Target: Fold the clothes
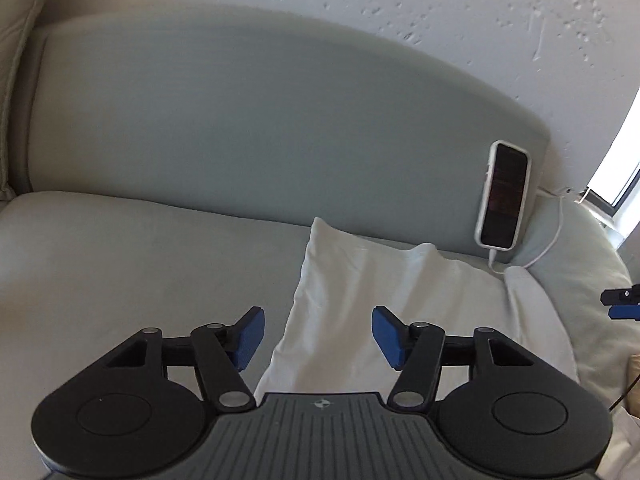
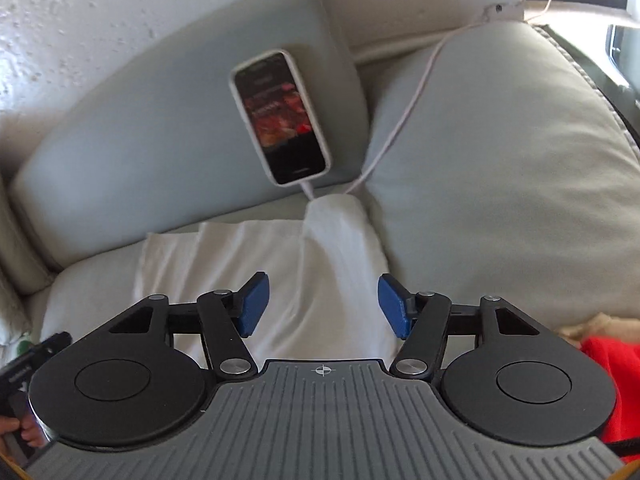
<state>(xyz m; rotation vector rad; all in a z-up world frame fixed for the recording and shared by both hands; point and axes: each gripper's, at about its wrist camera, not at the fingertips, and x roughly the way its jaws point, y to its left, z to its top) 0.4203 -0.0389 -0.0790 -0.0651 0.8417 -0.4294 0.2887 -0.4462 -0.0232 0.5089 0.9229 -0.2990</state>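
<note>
Left claw [image 1: 318, 338]: jaws apart and empty, poised above the near left part of the white garment [image 1: 360, 304].
Right claw [image 2: 323, 306]: jaws apart, nothing between them, over the garment's right side.
Garment: part-folded, lying on the sofa seat [image 1: 120, 248], its far end bunched near the phone [image 2: 282, 116] and cable [image 2: 404, 116].
Next step, as judged: pinch only cloth at matching edges, lift evenly, keep clear of the cable.
</note>
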